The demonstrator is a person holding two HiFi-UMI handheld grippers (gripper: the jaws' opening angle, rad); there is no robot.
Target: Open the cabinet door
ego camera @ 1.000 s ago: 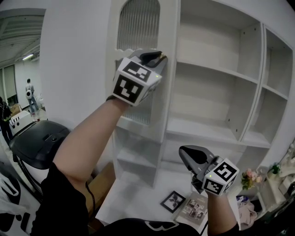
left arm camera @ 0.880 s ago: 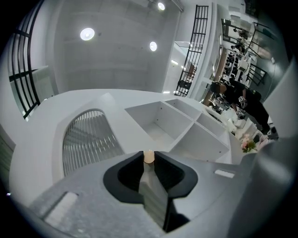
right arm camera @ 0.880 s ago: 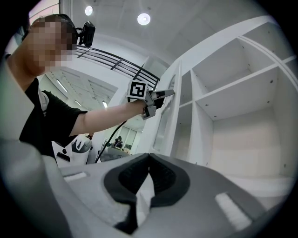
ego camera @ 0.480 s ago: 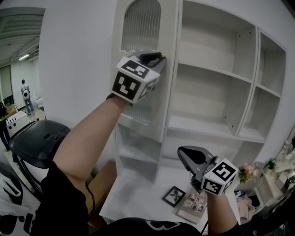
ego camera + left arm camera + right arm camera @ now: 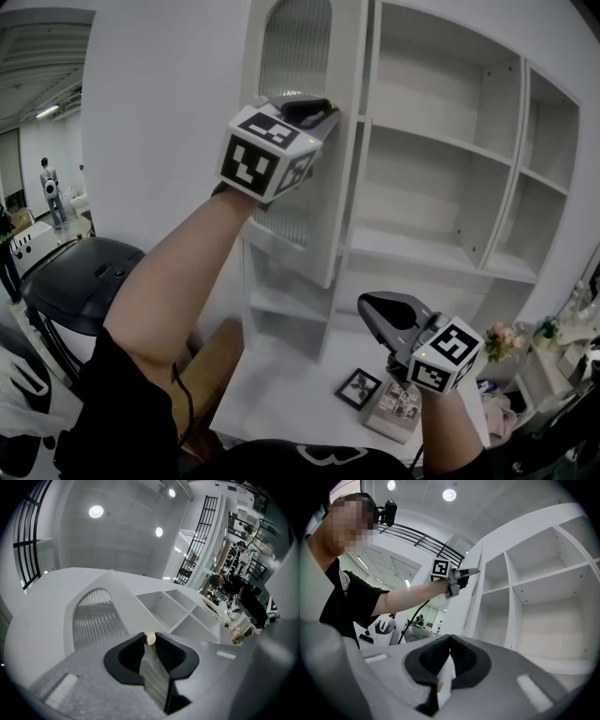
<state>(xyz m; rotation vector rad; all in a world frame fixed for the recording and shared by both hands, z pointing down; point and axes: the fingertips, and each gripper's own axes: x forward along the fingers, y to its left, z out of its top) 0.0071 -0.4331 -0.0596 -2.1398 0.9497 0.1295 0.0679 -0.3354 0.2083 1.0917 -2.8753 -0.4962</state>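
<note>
The white cabinet door (image 5: 295,56) has an arched ribbed-glass panel and stands swung out from the open shelves (image 5: 441,141). My left gripper (image 5: 328,111) is raised at the door's free edge. It is shut on the small cream knob (image 5: 149,638), which shows pinched between the dark pads, with the ribbed panel (image 5: 96,620) beyond. The right gripper view shows the left gripper (image 5: 473,570) at the door's edge. My right gripper (image 5: 367,307) hangs lower, in front of the bottom shelf, its jaws shut with nothing in them (image 5: 450,638).
Below lies a white desk (image 5: 281,394) with a small framed picture (image 5: 357,386) and a photo sheet (image 5: 398,401). A black chair (image 5: 84,281) stands at the left. Flowers (image 5: 502,339) and clutter sit at the lower right. A person (image 5: 47,183) stands far off at the left.
The left gripper has shifted a little left and up with the knob, and the door has swung slightly further out. The right gripper has drifted a little left.
</note>
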